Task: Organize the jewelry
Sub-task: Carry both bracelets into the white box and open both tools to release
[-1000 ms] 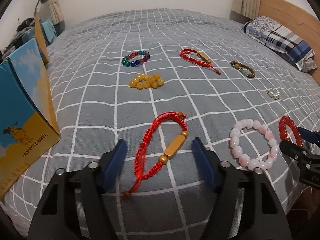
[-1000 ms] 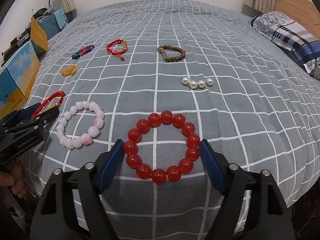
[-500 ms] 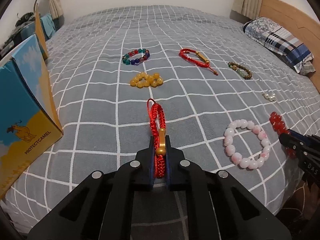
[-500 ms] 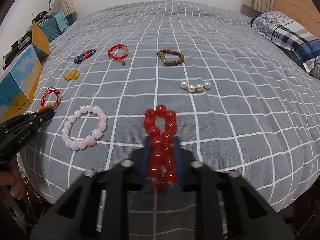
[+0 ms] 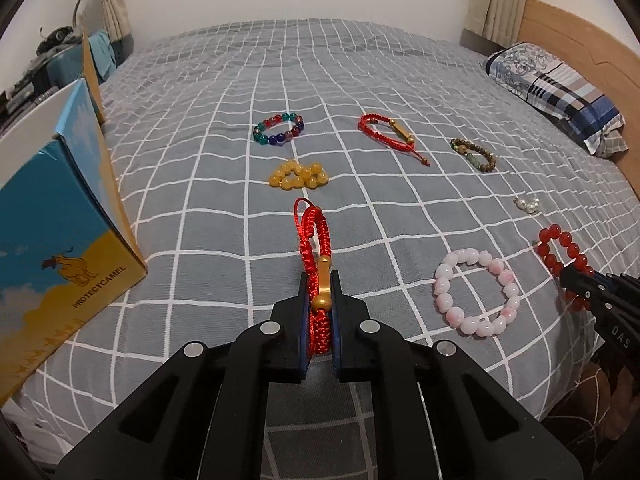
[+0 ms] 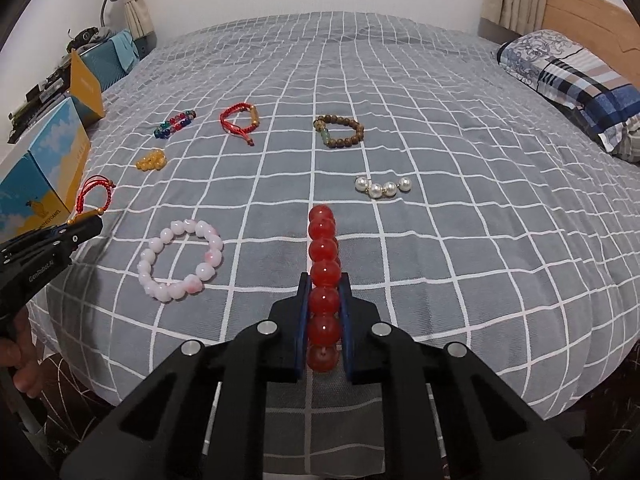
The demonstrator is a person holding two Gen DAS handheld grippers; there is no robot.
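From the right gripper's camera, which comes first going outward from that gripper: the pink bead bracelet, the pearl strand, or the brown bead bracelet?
Seen from the right gripper:
1. Pink bead bracelet, close by on the left.
2. Pearl strand, farther out, slightly right.
3. Brown bead bracelet, farthest, almost straight ahead.

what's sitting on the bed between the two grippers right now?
The pink bead bracelet, flat on the bedspread, lies between the left gripper and right gripper. Clearest in the right wrist view.

We see grey grid-check bed (image 6: pixel 460 208) w/ pink bead bracelet (image 6: pixel 180 266), pearls (image 6: pixel 383 187), brown bead bracelet (image 6: pixel 339 131), red cord bracelet (image 6: pixel 239 121), yellow beads (image 5: pixel 299 175), multicolor beads (image 5: pixel 279 133), blue-yellow box (image 5: pixel 60 236), plaid pillow (image 6: pixel 576 84).
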